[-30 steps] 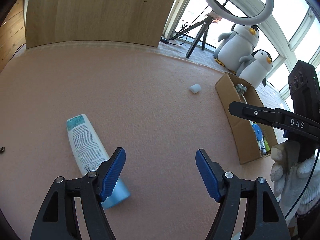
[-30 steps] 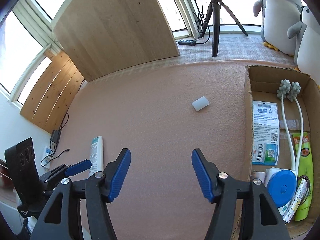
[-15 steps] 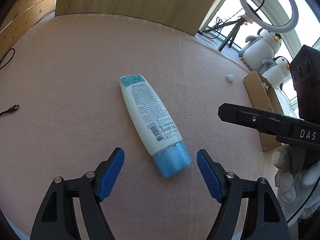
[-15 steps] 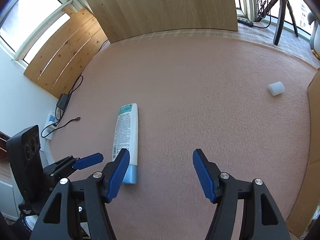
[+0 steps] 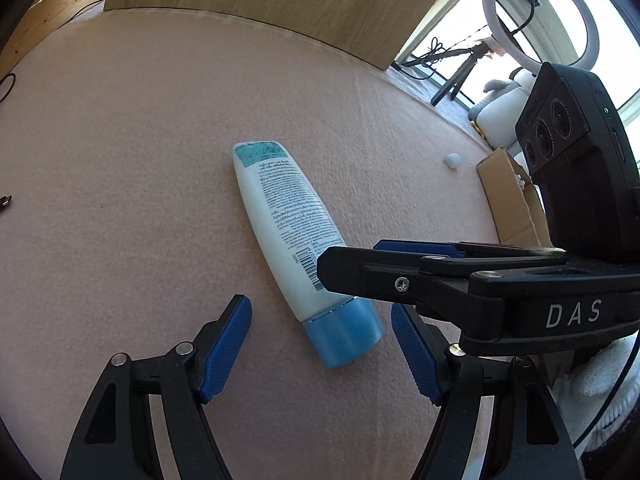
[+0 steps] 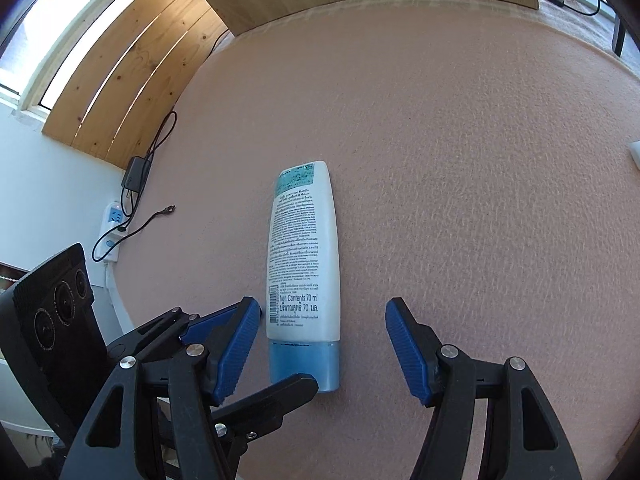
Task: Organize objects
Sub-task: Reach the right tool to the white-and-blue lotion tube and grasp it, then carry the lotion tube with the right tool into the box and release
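Centre of both wrist views: one white lotion tube (image 5: 286, 216) with a blue cap (image 5: 344, 332), lying flat on the pink felt mat (image 5: 140, 120), label side up, cap end toward the cameras.

Left gripper (image 5: 320, 346): jaws spread wide, cap sitting between the blue pads but not touched. Right gripper (image 6: 320, 350): also spread, straddling the tube's lower body and cap, no contact. Both empty. In the left view the right gripper crosses in from the right of the frame, over the tube's barcode end.

Judgement: step in hand is the pick of the tube, destination likely the cardboard box (image 5: 510, 204) at the right edge of the left view.

How to do it well:
- only one claw should take it; two crowding the cap end risks a clash
- right looks better aligned, tube axis runs straight up its frame
- drop until pads flank the tube sides, close on the stiff body just above the cap, not the cap alone, which may slip or tip the tube
- felt is soft, so pads can go low

Count: 1 tube, 1 small white cylinder (image 5: 453, 159) on the mat near the box, 1 box, 2 grippers. Box contents barely visible now, can't count them.
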A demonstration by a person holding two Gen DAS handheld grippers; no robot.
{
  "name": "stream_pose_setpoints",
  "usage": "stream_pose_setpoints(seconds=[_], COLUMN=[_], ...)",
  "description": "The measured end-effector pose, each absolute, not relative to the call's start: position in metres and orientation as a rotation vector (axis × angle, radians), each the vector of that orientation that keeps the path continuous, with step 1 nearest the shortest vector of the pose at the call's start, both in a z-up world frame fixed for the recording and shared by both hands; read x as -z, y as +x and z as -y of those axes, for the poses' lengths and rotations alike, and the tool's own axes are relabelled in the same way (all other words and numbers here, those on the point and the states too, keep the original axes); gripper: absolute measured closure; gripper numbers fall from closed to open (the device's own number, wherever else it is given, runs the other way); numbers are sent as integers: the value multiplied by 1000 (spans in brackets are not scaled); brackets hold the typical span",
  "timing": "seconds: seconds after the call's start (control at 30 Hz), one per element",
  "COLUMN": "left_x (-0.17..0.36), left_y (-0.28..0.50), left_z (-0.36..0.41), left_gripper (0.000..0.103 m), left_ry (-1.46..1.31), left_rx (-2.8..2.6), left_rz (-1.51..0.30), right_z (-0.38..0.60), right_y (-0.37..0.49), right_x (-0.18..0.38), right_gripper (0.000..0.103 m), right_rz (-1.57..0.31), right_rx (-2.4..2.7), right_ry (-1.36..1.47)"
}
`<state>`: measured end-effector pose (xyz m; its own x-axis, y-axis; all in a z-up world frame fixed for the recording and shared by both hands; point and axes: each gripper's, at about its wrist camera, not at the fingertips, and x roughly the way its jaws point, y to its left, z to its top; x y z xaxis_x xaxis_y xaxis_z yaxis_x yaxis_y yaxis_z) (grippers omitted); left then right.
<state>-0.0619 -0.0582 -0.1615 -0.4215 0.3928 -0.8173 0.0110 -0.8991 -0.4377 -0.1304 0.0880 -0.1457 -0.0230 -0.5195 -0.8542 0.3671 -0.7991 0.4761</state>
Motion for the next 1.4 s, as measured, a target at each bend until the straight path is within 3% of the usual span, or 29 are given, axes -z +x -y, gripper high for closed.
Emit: stream_pose_setpoints(seconds=[0.2,0.33,0.8,1.4], left_x=[166,166,147,92], left_y=[-65,-67,-70,-97], left_z=[62,62,39,-102], left_gripper=[46,51,51,51], left_ry=[-1532,-1528,-1491,-1336], left_rx=[-2373,-2355,-2368,-2262], left_rz=[605,616,591,386], right_z=[-77,-73,-98,-238], right_y=[-130,-129,-122,-117], right_x=[146,149,133,80], right_gripper=[43,58,63,63], right_rz=[136,124,144,300], right_rx=[1848,1830,1902,2148], right_ry=[1653,1655,1591,1492])
